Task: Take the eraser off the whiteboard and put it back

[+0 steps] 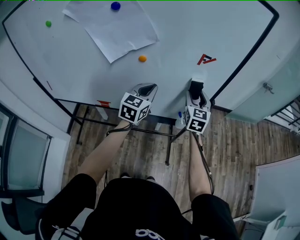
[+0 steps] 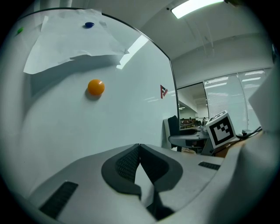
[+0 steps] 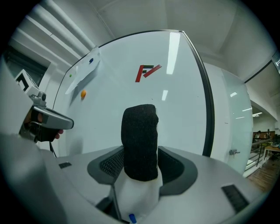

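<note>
My right gripper [image 3: 140,164] is shut on the eraser [image 3: 140,140], a white block with a black felt face that sticks up between the jaws. In the head view the eraser [image 1: 197,89] is held close to the whiteboard [image 1: 187,28], below the red logo [image 1: 206,59]; whether it touches the board I cannot tell. My left gripper [image 1: 146,89] hangs to its left near the board's lower part, and in the left gripper view its jaws meet at the tips [image 2: 139,146] with nothing between them.
A sheet of paper [image 1: 115,28] hangs on the board under a blue magnet [image 1: 115,5]. An orange magnet [image 1: 142,58] and a green magnet [image 1: 48,23] sit on the board. The board's black frame [image 1: 243,61] runs down the right. Below are the stand's legs [image 1: 168,145] and a wooden floor.
</note>
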Motion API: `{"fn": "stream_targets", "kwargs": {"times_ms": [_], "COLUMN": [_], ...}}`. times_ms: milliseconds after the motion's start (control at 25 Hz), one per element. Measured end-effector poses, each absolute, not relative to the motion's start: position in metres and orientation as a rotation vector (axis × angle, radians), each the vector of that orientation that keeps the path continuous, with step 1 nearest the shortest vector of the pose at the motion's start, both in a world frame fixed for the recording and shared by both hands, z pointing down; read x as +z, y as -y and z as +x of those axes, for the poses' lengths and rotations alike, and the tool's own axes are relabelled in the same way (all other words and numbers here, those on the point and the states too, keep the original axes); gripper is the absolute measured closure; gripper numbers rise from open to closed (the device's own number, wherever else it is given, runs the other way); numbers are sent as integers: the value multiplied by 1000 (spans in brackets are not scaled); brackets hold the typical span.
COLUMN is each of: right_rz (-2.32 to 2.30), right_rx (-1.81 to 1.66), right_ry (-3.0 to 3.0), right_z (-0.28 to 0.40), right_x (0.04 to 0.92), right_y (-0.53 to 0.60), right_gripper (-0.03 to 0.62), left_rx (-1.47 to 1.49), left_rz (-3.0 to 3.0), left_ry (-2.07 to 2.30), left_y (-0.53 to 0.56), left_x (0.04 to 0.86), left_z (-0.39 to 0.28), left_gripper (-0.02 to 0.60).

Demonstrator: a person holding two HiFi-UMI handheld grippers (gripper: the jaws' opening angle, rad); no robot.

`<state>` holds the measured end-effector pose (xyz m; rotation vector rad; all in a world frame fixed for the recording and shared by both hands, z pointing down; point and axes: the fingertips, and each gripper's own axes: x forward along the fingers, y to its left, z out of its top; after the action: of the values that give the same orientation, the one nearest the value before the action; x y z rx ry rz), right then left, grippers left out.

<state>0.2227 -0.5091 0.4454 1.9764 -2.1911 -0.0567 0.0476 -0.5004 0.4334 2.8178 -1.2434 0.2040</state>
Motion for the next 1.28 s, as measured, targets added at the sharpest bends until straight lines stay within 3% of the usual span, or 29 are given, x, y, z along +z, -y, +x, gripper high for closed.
{"fn": "stream_targets", "kwargs": {"times_ms": [1280], "right_rz": [2007], "right_rx": [-41], "right_ry": [2159], "right_z": [224], "right_x": [445], "right_y": [451], "right_gripper": [342], "left_rx": [196], "left_rz": [2791], "left_ry": [1271], "left_y": [451], "left_x": [432], "left_z": [27], "left_gripper": [560]}}
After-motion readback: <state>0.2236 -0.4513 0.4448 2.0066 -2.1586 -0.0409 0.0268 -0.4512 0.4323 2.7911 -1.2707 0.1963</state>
